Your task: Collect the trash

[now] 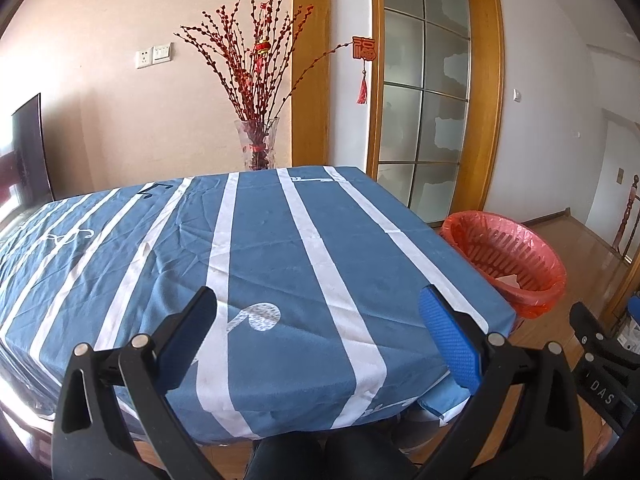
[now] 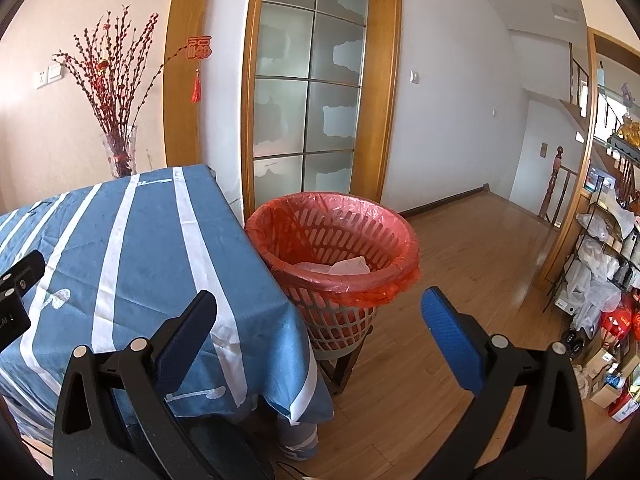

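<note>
Both tools sit spread wide here: the left gripper (image 1: 318, 312) hangs over the near edge of the table with its blue-padded fingers (image 1: 448, 340) far apart and nothing between them, and the right gripper (image 2: 319, 314) is just as wide, also empty-handed, out past the table's right corner above the wooden floor (image 2: 460, 264). Underneath the left tool lies the blue tablecloth (image 1: 272, 248) with its white stripes, creased, and a white music-note print just ahead of the fingertips. Off to the right, touching the cloth's edge, stands the red slatted trash basket (image 2: 340, 236) lined with a red plastic bag (image 2: 360, 294) folded over its rim, raised on a dark stand. Inside it, crumpled white paper trash (image 2: 344, 268) rests against the far wall of the basket. In the left wrist view the other tool's black body shows at the lower right edge. Farther back, beyond the table's far edge, a glass vase (image 1: 256, 144) holds red-budded branches (image 1: 252, 56), a red tasselled charm (image 1: 363, 50) dangling from one stem. Behind that, a frosted glass door (image 2: 312, 92) in a wooden frame, and cluttered wire shelves (image 2: 608, 248) along the right.
</note>
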The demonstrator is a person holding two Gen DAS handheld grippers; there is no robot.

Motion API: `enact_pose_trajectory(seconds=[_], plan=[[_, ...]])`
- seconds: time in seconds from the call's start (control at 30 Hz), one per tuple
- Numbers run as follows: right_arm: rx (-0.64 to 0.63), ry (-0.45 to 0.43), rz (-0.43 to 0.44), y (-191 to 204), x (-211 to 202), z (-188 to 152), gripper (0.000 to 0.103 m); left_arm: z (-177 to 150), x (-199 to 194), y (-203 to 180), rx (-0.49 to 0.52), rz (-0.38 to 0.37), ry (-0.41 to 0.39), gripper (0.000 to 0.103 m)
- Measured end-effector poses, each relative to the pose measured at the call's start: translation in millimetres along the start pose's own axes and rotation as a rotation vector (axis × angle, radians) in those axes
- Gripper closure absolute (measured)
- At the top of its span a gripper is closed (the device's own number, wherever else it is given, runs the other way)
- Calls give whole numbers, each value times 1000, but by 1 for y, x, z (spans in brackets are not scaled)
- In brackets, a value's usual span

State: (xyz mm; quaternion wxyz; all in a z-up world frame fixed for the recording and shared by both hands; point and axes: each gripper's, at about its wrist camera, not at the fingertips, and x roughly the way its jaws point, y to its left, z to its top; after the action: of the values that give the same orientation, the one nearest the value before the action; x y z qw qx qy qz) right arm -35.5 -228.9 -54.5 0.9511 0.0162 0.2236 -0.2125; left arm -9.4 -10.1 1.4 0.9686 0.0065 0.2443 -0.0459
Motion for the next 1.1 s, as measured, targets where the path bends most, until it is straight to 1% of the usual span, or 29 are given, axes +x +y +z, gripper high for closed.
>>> enact_pose_trajectory(seconds=[0.2,0.57,1.1], plan=[[-5,-21,0,0,-5,0,2,0,-2,1,-6,-4,-2,4],[-12,-34,12,2,-10,-2,2,-2,-4,3,-16,-15,6,4],[-13,-24,20,6,-9,-4,2,-4,-3,4,-21,-18,14,4]])
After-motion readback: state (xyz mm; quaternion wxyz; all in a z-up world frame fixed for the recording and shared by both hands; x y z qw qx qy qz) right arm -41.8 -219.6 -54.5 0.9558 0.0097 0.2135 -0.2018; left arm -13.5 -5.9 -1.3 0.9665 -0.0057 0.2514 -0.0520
